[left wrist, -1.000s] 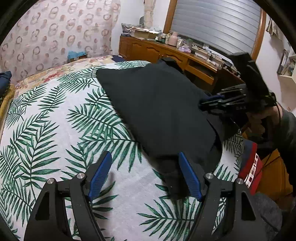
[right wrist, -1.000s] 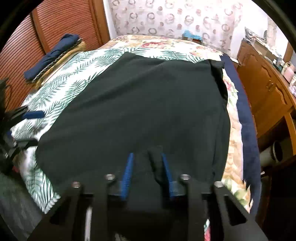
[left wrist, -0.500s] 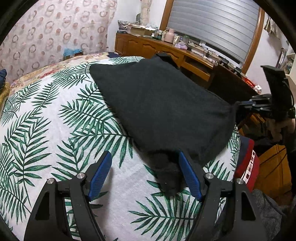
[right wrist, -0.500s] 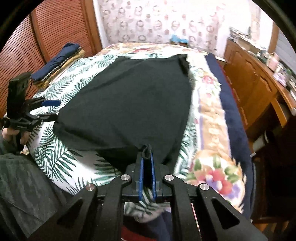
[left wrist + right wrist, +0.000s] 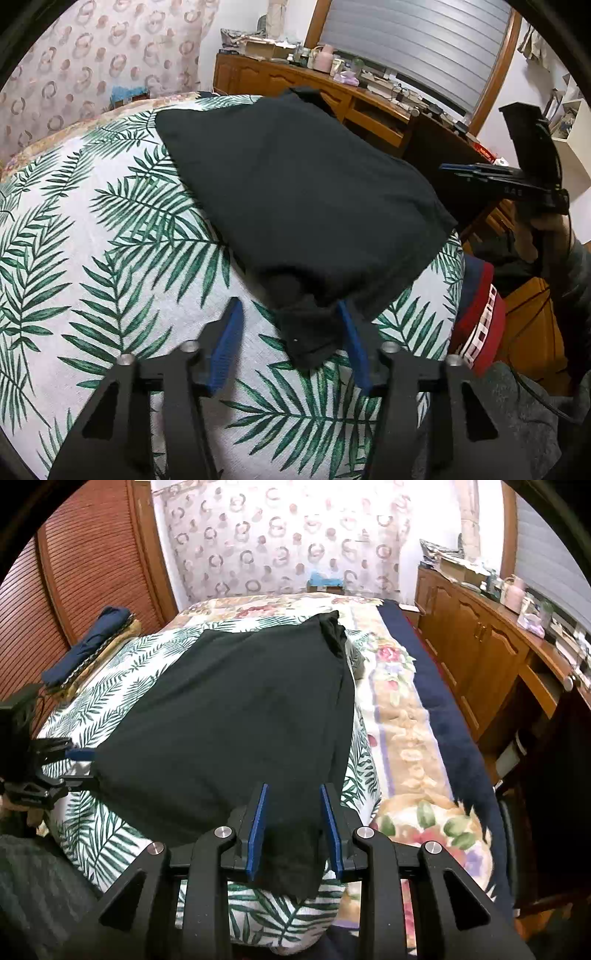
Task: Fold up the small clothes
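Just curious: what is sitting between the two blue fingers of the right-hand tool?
A dark corner of the black garment lies between the opening right gripper fingers, resting on the palm-leaf bedspread; the right wrist view shows it.

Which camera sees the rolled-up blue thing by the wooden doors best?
The right wrist view: the rolled blue cloth lies in plain sight at the bed's far left edge, beside the slatted wooden doors. The left wrist view does not show it.

Beneath the black garment (image 5: 236, 716), the middle of the palm-leaf bedspread (image 5: 92, 258) is hidden. The garment's far corner (image 5: 332, 627) is bunched, its shape unclear. Beside the garment's near edge, the person's trouser leg (image 5: 33, 886) is cut off by the frame. On the wooden dresser (image 5: 295, 79) beyond the garment, the clutter is too small to identify.
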`<state>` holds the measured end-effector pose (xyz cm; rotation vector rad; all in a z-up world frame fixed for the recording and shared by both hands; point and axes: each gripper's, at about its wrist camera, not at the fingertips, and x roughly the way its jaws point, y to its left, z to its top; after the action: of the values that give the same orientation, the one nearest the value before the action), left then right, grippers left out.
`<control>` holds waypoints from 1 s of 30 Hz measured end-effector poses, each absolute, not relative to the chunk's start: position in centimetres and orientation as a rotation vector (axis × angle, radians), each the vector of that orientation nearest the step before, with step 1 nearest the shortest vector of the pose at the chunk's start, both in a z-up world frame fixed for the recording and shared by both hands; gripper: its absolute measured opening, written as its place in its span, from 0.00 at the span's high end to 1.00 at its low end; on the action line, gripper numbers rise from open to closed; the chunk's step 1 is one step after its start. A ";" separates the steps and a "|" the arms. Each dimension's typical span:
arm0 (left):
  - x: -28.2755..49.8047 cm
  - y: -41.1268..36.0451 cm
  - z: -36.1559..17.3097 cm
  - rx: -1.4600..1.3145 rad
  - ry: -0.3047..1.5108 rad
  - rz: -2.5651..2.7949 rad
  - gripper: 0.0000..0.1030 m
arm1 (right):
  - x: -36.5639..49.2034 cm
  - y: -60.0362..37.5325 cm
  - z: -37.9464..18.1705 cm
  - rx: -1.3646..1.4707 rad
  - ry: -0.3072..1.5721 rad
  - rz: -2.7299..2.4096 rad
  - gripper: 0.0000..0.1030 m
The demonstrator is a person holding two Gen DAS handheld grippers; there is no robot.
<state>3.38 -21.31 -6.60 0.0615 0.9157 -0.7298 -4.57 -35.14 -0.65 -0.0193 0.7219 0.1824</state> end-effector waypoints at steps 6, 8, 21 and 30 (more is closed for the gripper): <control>2.5 -21.4 -6.7 0.051 0.945 -0.760 0.93 | -3.8 -35.2 -1.6 -0.032 0.752 0.176 0.71; 1.8 -21.2 -6.1 0.031 0.937 -0.781 0.94 | -3.4 -35.7 -1.6 -0.029 0.757 0.177 0.71; 1.9 -21.9 -0.2 -0.018 0.796 -0.849 0.96 | -4.7 -32.5 -0.1 -0.073 0.712 0.293 0.48; 6.0 -23.5 3.2 -0.038 0.715 -0.836 0.96 | -5.4 -29.8 -0.3 -0.114 0.699 0.399 0.45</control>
<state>6.04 -23.49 3.24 -0.0378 0.7150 -0.8357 -5.39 -29.84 -0.28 -0.1144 0.6993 0.3986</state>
